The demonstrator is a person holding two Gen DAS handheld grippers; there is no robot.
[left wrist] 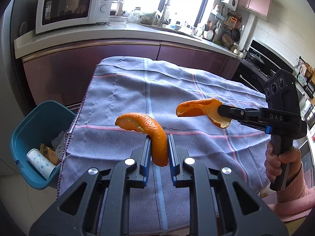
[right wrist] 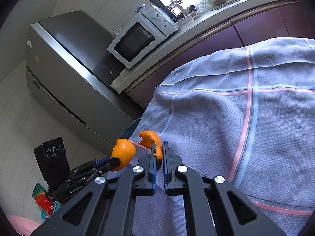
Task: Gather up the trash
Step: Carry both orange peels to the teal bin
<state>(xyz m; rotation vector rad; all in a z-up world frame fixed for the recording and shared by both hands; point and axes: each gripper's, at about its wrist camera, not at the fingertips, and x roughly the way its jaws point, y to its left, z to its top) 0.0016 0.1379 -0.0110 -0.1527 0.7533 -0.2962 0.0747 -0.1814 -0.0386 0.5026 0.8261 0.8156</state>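
My left gripper [left wrist: 158, 139] is shut on a curved orange peel [left wrist: 155, 135] and holds it above the blue checked cloth [left wrist: 137, 90]. My right gripper [left wrist: 221, 111] comes in from the right, shut on a second orange peel [left wrist: 196, 108], also held above the cloth. In the right wrist view my right gripper [right wrist: 159, 147] pinches that second peel [right wrist: 151, 139], and the left gripper [right wrist: 116, 160] with its peel [right wrist: 124, 153] shows low on the left. A blue trash bin [left wrist: 25, 133] stands left of the table and holds a paper cup [left wrist: 40, 161] and scraps.
The cloth-covered table [right wrist: 256, 118] stands before a purple kitchen counter [left wrist: 118, 45] with a white microwave [left wrist: 72, 5]. A grey fridge [right wrist: 65, 68] stands on the left. Colourful packets [right wrist: 44, 200] lie on the floor.
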